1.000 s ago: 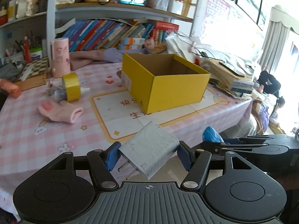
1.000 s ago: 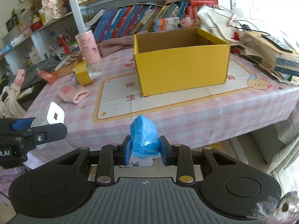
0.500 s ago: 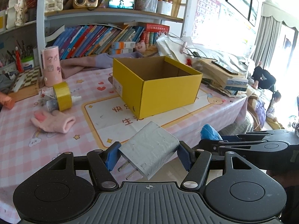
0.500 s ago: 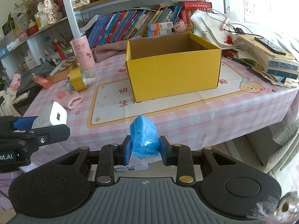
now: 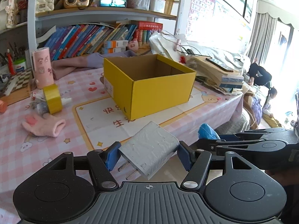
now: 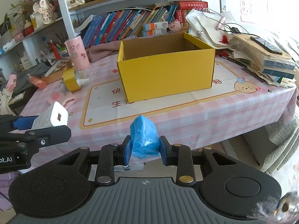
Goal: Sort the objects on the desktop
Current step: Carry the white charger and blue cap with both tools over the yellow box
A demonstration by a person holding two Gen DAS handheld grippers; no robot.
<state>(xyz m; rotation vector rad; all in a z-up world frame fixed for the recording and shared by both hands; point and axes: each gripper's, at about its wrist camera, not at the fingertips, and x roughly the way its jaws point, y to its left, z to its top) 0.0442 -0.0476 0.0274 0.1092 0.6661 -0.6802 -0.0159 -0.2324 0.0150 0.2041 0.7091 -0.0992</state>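
Two pairs of tongs poised short of the counter [image 6: 205,115], each loaded with one item for sorting. The left tongs [image 5: 147,155] are clamped on a single white plug-in charger [image 5: 149,147], gripped across its flat sides with its two prongs pointing back and down, probably so that the body can drop clear on release. The right tongs [image 6: 144,147] are closed on one crumpled blue plastic packet [image 6: 143,134], pinched low so that most of it stands above the pads. One open yellow box [image 6: 166,71] stands on the counter beyond both loads, its top flapless and its interior apparently bare as far as can be seen; it is judged to be the receptacle, placed centrally so that either hand can reach it. Left of the box lie one roll of yellow tape [image 5: 53,99], one pink glove [image 5: 44,126] and one upright pink cylinder [image 5: 42,67], not yet sorted; small items beside the tape are too cluttered to count
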